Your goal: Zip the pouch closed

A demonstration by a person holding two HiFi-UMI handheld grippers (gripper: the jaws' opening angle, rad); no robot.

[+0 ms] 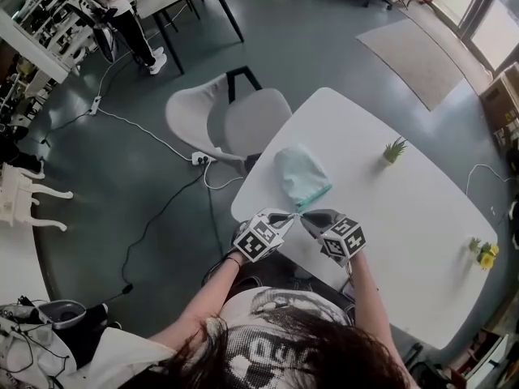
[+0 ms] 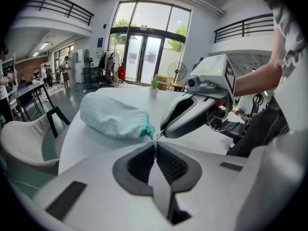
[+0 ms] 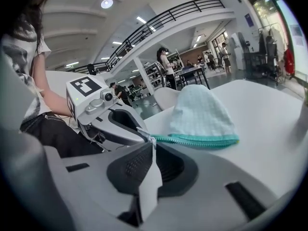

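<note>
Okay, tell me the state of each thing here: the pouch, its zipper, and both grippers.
pouch: lying on the table.
zipper: zipper pull at the near end; zipped or not, unclear.
left gripper: shut on the pouch's near corner.
right gripper: shut on the zipper pull.

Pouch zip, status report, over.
Left tongs shut on pouch corner. Right tongs shut on zipper pull. Pouch lies on white table. Nothing blocking.
</note>
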